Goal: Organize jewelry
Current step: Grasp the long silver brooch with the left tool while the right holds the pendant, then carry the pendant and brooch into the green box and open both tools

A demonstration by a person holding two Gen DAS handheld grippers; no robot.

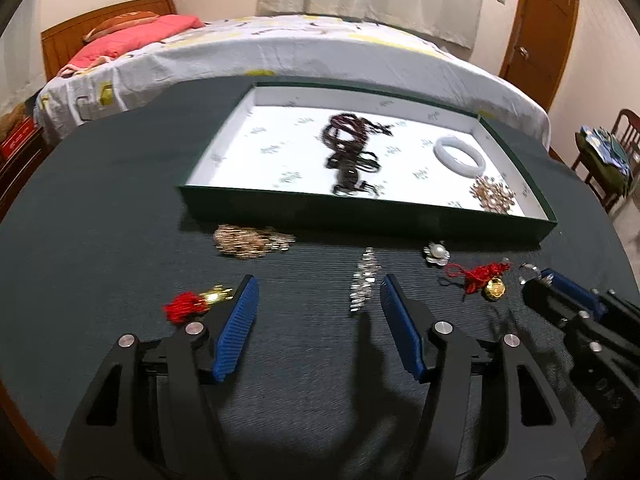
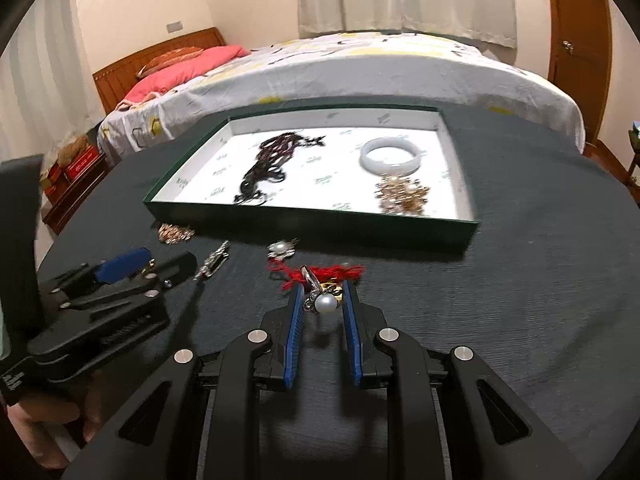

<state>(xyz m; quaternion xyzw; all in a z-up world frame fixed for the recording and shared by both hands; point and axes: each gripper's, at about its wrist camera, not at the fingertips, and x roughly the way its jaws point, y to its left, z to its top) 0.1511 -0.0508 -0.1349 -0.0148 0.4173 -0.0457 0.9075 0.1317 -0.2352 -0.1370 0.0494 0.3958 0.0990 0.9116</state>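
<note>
A green tray [image 1: 360, 216] [image 2: 312, 222] with a white floor holds dark bead strands [image 1: 350, 148] [image 2: 266, 168], a white bangle [image 1: 460, 154] [image 2: 390, 156] and a gold pearl brooch [image 1: 492, 194] [image 2: 402, 196]. On the dark cloth lie a gold chain pile [image 1: 248, 240] [image 2: 174, 232], a silver bracelet [image 1: 364, 280] [image 2: 212, 264], a pearl brooch [image 1: 436, 254] [image 2: 282, 249], a red-cord gold charm [image 1: 486, 278] [image 2: 320, 274] and a red tassel charm [image 1: 192, 304]. My left gripper [image 1: 316, 294] [image 2: 132, 264] is open and empty. My right gripper [image 2: 322, 300] [image 1: 536, 276] is shut on a pearl ring [image 2: 322, 302].
The round table [image 1: 120, 208] [image 2: 540, 260] has a dark cloth. A bed [image 1: 280, 52] [image 2: 340, 68] stands just behind it, a wooden door [image 1: 540, 28] at the back right, and a chair [image 1: 612, 160] at the right.
</note>
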